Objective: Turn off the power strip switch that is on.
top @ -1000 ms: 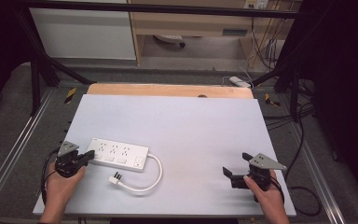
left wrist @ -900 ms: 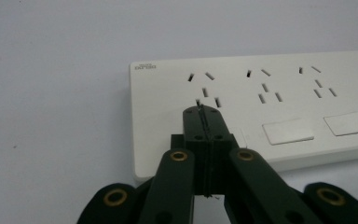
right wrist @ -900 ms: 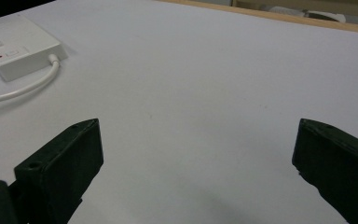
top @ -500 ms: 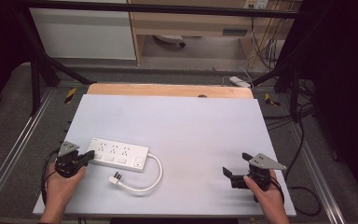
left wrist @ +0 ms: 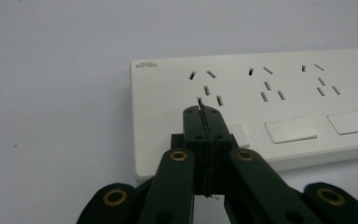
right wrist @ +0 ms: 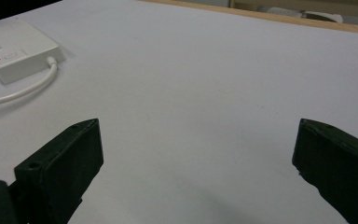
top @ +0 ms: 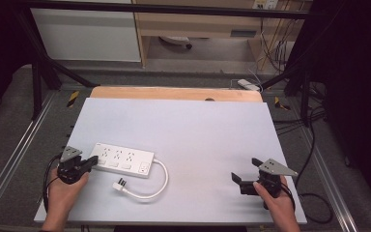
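Note:
A white power strip [top: 123, 160] lies flat at the left of the white table top, its cable [top: 160, 181] looping round to a loose plug [top: 121, 184]. My left gripper [top: 92, 161] is shut with nothing between its jaws. In the left gripper view its closed tips [left wrist: 202, 112] sit over the power strip [left wrist: 279, 93], at its left end, just beside the leftmost switch [left wrist: 241, 135]; whether they touch it I cannot tell. My right gripper [top: 245, 170] stands open near the front right corner, its jaws [right wrist: 196, 144] wide apart over bare table, far from the strip [right wrist: 14, 51].
The white table top [top: 183, 121] ends in a wooden strip [top: 174, 93] at the back. Metal rails run along both sides, and cables lie on the floor at the right [top: 314, 198].

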Available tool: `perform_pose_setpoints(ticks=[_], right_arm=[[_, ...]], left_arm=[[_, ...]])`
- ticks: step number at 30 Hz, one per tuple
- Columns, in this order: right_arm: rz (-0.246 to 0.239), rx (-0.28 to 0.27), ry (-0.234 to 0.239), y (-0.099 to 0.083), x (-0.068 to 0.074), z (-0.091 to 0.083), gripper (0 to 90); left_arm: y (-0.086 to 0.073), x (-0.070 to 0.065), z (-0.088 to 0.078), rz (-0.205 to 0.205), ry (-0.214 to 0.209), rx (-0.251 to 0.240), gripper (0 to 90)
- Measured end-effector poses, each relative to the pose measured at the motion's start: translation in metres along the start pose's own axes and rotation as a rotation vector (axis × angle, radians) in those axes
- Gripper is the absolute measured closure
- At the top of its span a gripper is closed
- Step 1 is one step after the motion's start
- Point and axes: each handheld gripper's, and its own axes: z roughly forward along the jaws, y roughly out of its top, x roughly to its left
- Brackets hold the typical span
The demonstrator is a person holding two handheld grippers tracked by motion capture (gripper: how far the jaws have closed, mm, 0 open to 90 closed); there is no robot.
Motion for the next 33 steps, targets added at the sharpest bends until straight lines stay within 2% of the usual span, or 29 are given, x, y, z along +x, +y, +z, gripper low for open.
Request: perform_pose_setpoints(ticks=[3,7,12,17,27,33], right_arm=[[-0.003,0.0,0.0,0.0,0.0,0.0,2.3],[-0.002,0.002,0.001,0.0,0.0,0.0,2.3],[0.0,-0.002,0.002,0.0,0.0,-0.001,2.3],[-0.006,-0.001,0.002,0.0,0.0,0.0,2.3],[-0.003,0.002,0.0,0.0,0.0,0.0,2.3],[-0.006,-0.002,0.001,0.0,0.0,0.0,2.3]], left_arm=[[0.0,0.0,0.0,0.001,0.002,-0.001,90.0],[0.0,-0.002,0.0,0.026,0.013,0.002,90.0],[0.001,-0.002,0.0,0.02,0.013,0.0,90.0],[0.006,-0.007,-0.007,0.017,0.012,-0.081,90.0],[0.008,-0.008,-0.011,-0.002,-0.031,-0.141,90.0],[0.01,-0.01,-0.015,0.003,-0.037,-0.187,89.9]])
